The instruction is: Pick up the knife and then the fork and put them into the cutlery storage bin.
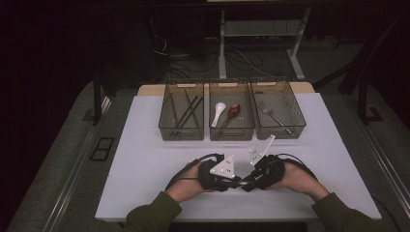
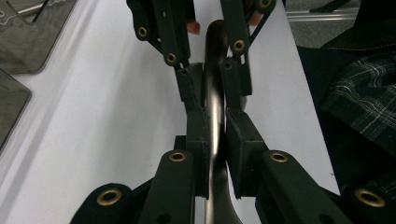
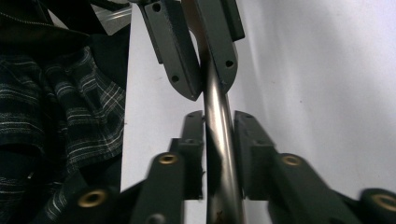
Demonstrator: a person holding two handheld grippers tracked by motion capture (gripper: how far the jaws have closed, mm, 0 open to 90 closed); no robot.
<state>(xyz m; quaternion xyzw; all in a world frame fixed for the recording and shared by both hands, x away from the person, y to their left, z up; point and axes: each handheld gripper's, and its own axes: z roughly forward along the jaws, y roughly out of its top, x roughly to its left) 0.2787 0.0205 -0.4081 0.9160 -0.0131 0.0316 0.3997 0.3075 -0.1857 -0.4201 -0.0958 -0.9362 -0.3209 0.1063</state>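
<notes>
Utensil handle [image 2: 214, 107] spans both grippers above the table's [image 1: 145, 145] near edge — left gripper [image 2: 215, 135] clamps one end, right gripper [image 3: 219, 140] pinches the other, likely a hand-over toward the bins [image 1: 231, 131].

Three translucent brown plastic bins stand in a row along the far edge of the white surface [image 1: 145, 159], close beside one another. The left bin [image 1: 181, 112] holds several dark thin chopsticks [image 1: 188, 110] lying lengthwise. The middle bin [image 1: 231, 112] holds a white plastic spoon [image 1: 218, 112] beside a reddish-brown spoon [image 1: 232, 112]. The right bin [image 1: 277, 111] holds a silver metal fork [image 1: 270, 113] lying diagonally.
</notes>
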